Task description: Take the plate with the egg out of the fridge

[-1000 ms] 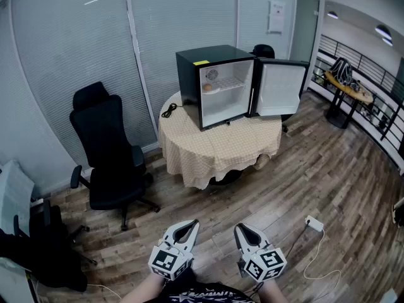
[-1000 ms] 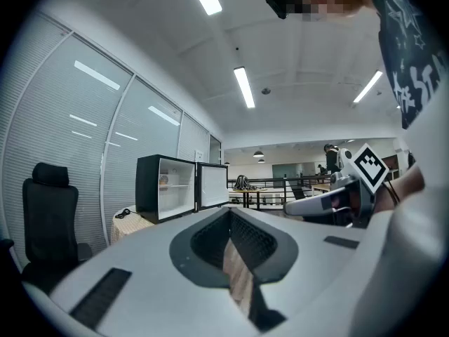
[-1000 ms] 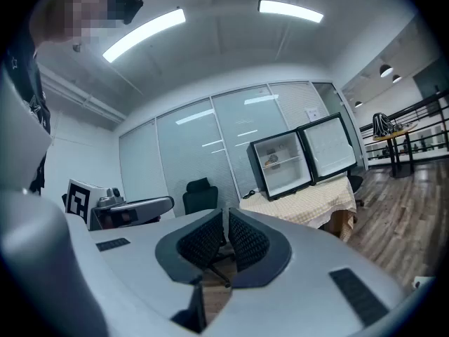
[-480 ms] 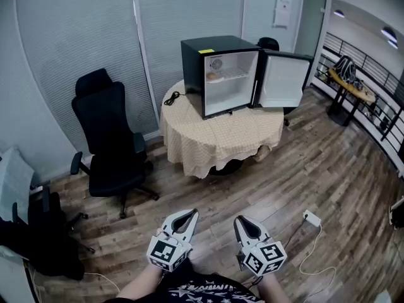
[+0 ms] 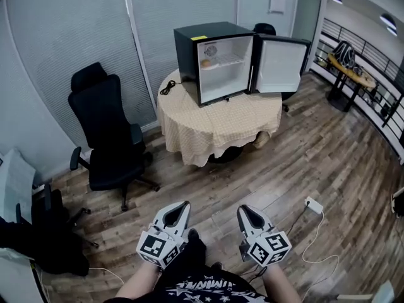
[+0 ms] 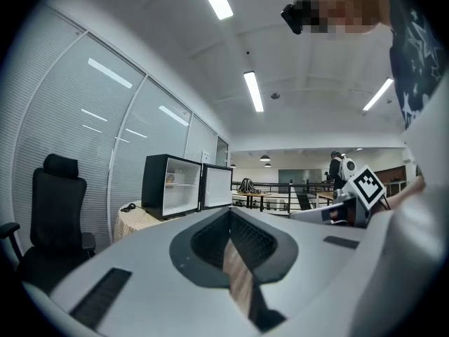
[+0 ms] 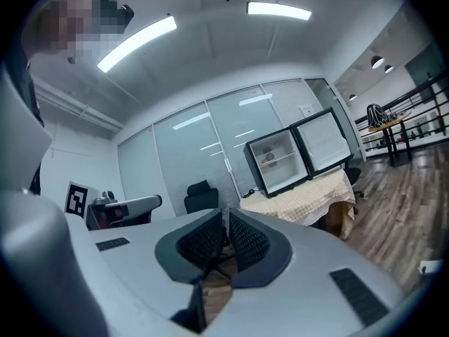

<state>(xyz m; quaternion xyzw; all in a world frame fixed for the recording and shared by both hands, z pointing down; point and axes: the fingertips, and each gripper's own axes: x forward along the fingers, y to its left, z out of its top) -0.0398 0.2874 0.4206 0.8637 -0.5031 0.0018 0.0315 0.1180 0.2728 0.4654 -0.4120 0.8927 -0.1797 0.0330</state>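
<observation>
A black mini fridge point(image 5: 211, 59) stands on a round table with a checked cloth point(image 5: 218, 128) across the room, its door point(image 5: 281, 65) swung open to the right. On the upper shelf lies a plate with an egg point(image 5: 206, 62), small and far off; it also shows in the left gripper view as the plate point(image 6: 169, 180) and in the right gripper view as the plate point(image 7: 267, 160). My left gripper point(image 5: 178, 209) and right gripper point(image 5: 246, 212) are held side by side close to my body, far from the fridge. Both are shut with nothing between the jaws.
A black office chair point(image 5: 104, 137) stands left of the table, by the glass wall with blinds. A power strip with a white cable point(image 5: 314, 205) lies on the wood floor at the right. A dark bag point(image 5: 38, 238) sits at the left, a small table point(image 5: 350, 81) by the railing.
The head view has shifted a little, so the fridge sits slightly higher and further left in the picture. Both grippers stay shut and side by side; nothing in the room has moved.
</observation>
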